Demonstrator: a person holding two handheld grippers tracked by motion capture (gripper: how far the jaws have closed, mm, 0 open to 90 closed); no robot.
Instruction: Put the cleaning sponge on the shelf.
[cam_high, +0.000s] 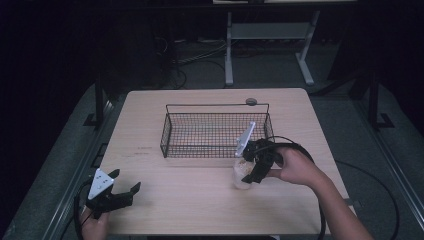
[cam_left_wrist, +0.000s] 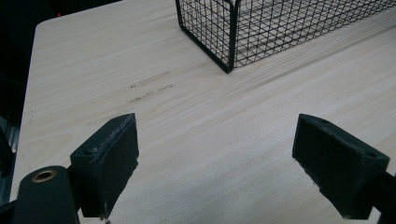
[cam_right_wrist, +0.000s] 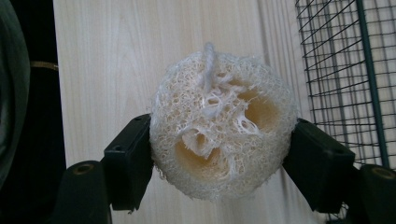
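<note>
A pale, fibrous loofah sponge (cam_right_wrist: 224, 126) with a white string loop sits between the two black jaws of my right gripper (cam_right_wrist: 223, 158), which press on both of its sides. In the high view that loofah (cam_high: 242, 175) stands on the wooden table (cam_high: 190, 200) just in front of the black wire basket (cam_high: 216, 131), with my right gripper (cam_high: 252, 170) shut on it from the right. My left gripper (cam_high: 122, 192) rests near the table's front left corner, its jaws wide apart over bare wood (cam_left_wrist: 219, 149) with nothing between them.
The wire basket (cam_left_wrist: 261, 28) stands in the middle of the table, and its mesh (cam_right_wrist: 345, 70) is close on the right of the loofah. A small round grey disc (cam_high: 251, 101) lies behind the basket. A white desk frame (cam_high: 270, 45) stands on the dark floor beyond.
</note>
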